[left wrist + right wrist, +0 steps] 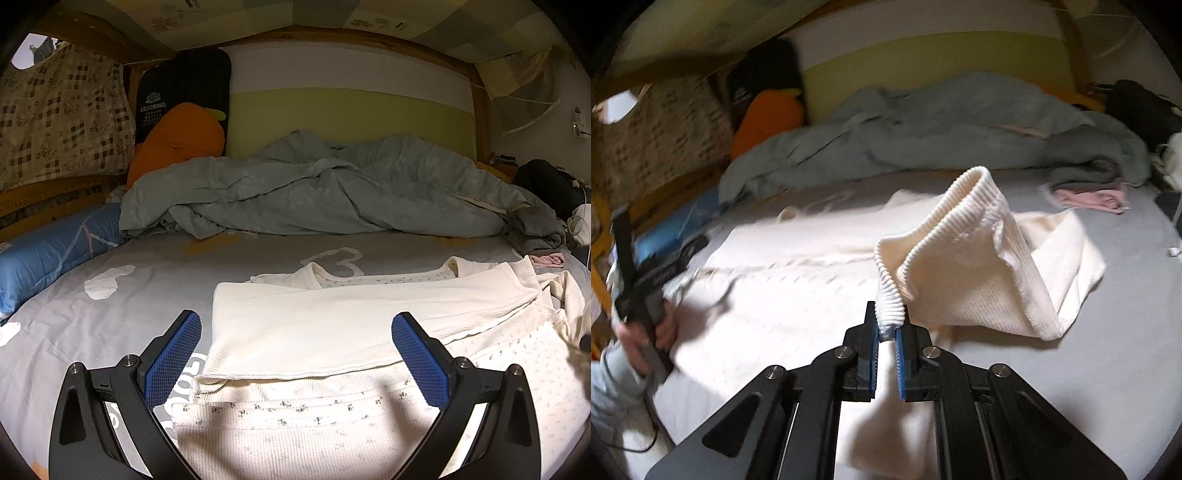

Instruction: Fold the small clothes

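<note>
The right gripper [888,330] is clenched on the ribbed knit cuff [891,314] of a cream waffle-textured garment [295,332], lifting that sleeve off the grey printed bedsheet [147,295]. The garment body lies flat on the sheet, one plain panel folded over a panel with small dark sprigs. The left gripper [295,328] hovers released, its blue cross-hatched pads [173,358] well apart. A black cushion [184,88] reads, apparently, "LEARNING". A crumpled grey-green duvet [314,192] lies behind.
</note>
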Demonstrator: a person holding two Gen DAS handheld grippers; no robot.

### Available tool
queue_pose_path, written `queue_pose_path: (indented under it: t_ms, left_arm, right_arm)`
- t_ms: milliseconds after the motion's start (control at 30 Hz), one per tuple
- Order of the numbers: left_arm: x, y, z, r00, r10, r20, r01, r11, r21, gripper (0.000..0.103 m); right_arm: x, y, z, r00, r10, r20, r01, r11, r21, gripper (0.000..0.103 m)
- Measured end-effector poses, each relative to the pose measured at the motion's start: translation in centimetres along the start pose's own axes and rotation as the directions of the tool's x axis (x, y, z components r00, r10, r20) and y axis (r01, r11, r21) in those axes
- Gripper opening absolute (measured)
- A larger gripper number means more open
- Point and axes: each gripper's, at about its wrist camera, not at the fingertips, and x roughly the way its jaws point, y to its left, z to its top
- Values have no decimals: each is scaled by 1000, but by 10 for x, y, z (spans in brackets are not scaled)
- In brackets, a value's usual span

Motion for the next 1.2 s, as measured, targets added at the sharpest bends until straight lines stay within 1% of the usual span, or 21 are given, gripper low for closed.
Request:
queue_pose_path:
  t_ms: [67,200,267,300,333,433,533,600,633,667,700,767,833,867,900,933,967,1033,1100,1167,1200]
  left_arm:
    - [0,0,0,1000,-1,-2,1,1000,0,103]
    - [0,1,-1,1000,-4,9,4,1000,-2,103]
    - [0,0,-1,1000,-9,12,9,1000,-1,103]
    - [0,0,-1,1000,-10,11,10,1000,-1,103]
    - [0,-1,-1,1000,-11,11,11,1000,1,103]
    - [-7,-4,0,999,-15,31,15,1000,20,103]
    - [-30,-21,5,996,-44,76,38,996,79,103]
    - [-46,-34,8,994,-100,49,97,994,54,103]
    - [-52,-43,9,990,-139,16,139,990,35,103]
    - [-56,-53,8,981,-193,-33,193,981,18,103]
    - [-57,-63,7,965,-249,-81,249,968,-1,103]
    - [-59,-85,1,917,-361,-169,356,932,-62,103]
    - [-59,-103,-6,860,-468,-202,444,882,-156,103]
    - [-60,-109,-8,846,-494,-200,462,867,-189,103]
    - [-62,-117,-10,850,-492,-188,455,866,-208,103]
    - [-63,-124,-11,859,-481,-174,445,871,-211,102]
    - [-65,-132,-11,860,-484,-162,452,870,-199,102]
    - [-68,-149,-13,844,-513,-160,491,857,-158,99]
    - [-68,-167,-15,838,-512,-188,502,859,-99,96]
    - [-63,-183,-21,841,-486,-239,490,871,-48,93]
    - [-57,-189,-25,834,-482,-268,487,872,-50,90]
  right_arm:
    - [-1,17,-8,1000,-2,2,2,999,-39,8]
    - [-7,44,-20,1000,18,-4,-18,993,-119,17]
    - [-13,48,-20,999,49,3,-48,990,-132,26]
    - [-17,49,-19,998,68,8,-66,989,-133,39]
    - [-21,50,-18,997,81,18,-78,989,-129,44]
    - [-35,57,-9,997,54,61,-44,988,-150,44]
    - [-63,57,7,991,47,126,-27,987,-161,44]
    - [-80,42,24,986,49,159,-30,992,-124,44]
    - [-89,32,31,983,37,177,-18,994,-110,44]
    - [-95,24,37,982,17,188,4,994,-109,44]
    - [-101,14,45,980,-26,199,50,992,-120,44]
    - [-103,-3,59,969,-131,208,162,977,-139,44]
    - [-98,-27,77,949,-247,197,275,953,-127,44]
    - [-97,-37,82,947,-257,194,281,954,-107,44]
    - [-94,-52,89,946,-262,190,279,958,-66,44]
    - [-92,-67,95,946,-268,185,276,961,-20,44]
    - [-89,-78,97,945,-271,184,274,962,11,44]
    - [-83,-105,97,934,-298,198,285,954,93,44]
    - [-75,-126,91,929,-328,169,304,941,151,44]
    - [-71,-141,82,946,-309,100,287,940,186,44]
    - [-71,-145,79,953,-289,90,267,944,194,45]
